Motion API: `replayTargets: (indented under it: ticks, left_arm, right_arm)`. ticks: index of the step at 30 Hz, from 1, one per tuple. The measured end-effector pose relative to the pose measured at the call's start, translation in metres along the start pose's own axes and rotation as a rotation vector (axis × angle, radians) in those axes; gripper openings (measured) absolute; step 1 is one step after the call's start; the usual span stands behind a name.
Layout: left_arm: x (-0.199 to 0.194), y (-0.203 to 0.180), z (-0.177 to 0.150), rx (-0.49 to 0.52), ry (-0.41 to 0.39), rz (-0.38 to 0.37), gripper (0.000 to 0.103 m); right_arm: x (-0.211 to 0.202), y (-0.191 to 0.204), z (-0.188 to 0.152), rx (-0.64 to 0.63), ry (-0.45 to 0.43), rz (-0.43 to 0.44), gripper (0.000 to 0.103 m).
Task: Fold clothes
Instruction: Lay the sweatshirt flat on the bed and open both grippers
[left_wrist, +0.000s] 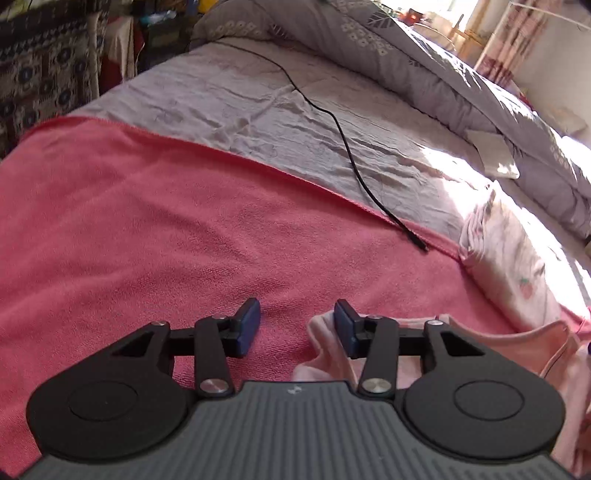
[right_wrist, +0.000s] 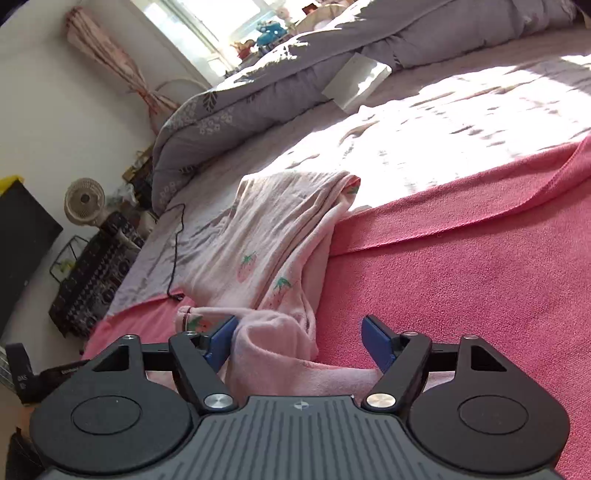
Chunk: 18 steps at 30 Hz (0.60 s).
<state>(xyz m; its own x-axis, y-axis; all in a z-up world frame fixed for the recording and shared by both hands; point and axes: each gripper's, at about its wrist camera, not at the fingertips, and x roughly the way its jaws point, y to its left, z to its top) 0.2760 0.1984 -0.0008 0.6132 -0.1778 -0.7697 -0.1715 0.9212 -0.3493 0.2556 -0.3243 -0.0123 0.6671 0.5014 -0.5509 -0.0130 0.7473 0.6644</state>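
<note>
While it lies low on the pink towel (left_wrist: 155, 229), the pale pink garment (right_wrist: 273, 350) sits right under both tools, bunched up and soft. In the right wrist view it shows at about 6 o'clock, with a lump of cloth poking up between the fingers of the right gripper (right_wrist: 298, 341). The jaws stand wide apart. The left blue pad (right_wrist: 221, 341) is beside the cloth, maybe touching it, and the other pad is clear, so nothing is squeezed. It looks as if the cloth is set down, not held.

In the left wrist view the same garment shows at about 5 o'clock. The left gripper (left_wrist: 297, 326) is partly open. Its right pad (left_wrist: 343, 328) rests against the cloth edge and its other pad hangs over bare towel. It does not pinch anything either.

At about 12 o'clock from the garment in the right wrist view lies a strawberry-print cloth (right_wrist: 266, 236), probably put aside so it stays out of the way. A black cable (left_wrist: 343, 136) runs over the grey bed sheet (left_wrist: 229, 96) and ends on the towel's far edge. The towel seems to be spread there to give a flat spot for folding.
</note>
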Motion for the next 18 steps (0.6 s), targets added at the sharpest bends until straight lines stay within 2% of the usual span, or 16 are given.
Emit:
replayTargets:
  ticks: [1,2,4,5,7,10,11,13,15,18]
  left_arm:
    - [-0.001,0.003,0.003,-0.031,0.008,0.000,0.052]
    - [-0.007,0.002,0.002,-0.024,-0.003,0.017,0.051]
    - [-0.022,-0.004,-0.004,0.027,-0.046,0.068,0.051]
    - [-0.030,-0.006,-0.007,0.053,-0.067,0.094,0.051]
    - [-0.054,-0.017,-0.020,0.201,-0.155,0.188,0.052]
    - [-0.092,-0.033,-0.057,0.436,-0.312,0.350,0.053]
    - [-0.103,-0.038,-0.071,0.497,-0.343,0.366,0.053]
    - [-0.128,-0.050,-0.108,0.611,-0.355,0.273,0.053]
    - [-0.145,-0.064,-0.150,0.711,-0.338,0.168,0.055]
    - [-0.153,-0.079,-0.207,0.821,-0.284,0.058,0.057]
  right_arm:
    - [-0.001,-0.002,0.005,0.058,-0.005,0.013,0.095]
    - [-0.001,-0.004,0.010,0.116,-0.013,0.018,0.095]
    - [-0.004,-0.003,0.015,0.185,-0.043,0.012,0.095]
    - [-0.010,0.009,0.011,0.108,-0.073,0.005,0.094]
    - [-0.027,0.041,-0.004,-0.124,-0.123,-0.017,0.092]
    - [-0.055,0.098,-0.065,-0.538,-0.150,-0.121,0.084]
    - [-0.062,0.113,-0.088,-0.647,-0.142,-0.130,0.080]
    - [-0.073,0.131,-0.135,-0.773,-0.079,-0.073,0.076]
    - [-0.079,0.139,-0.169,-0.805,-0.017,-0.012,0.072]
    - [-0.085,0.143,-0.216,-0.843,0.056,0.024,0.072]
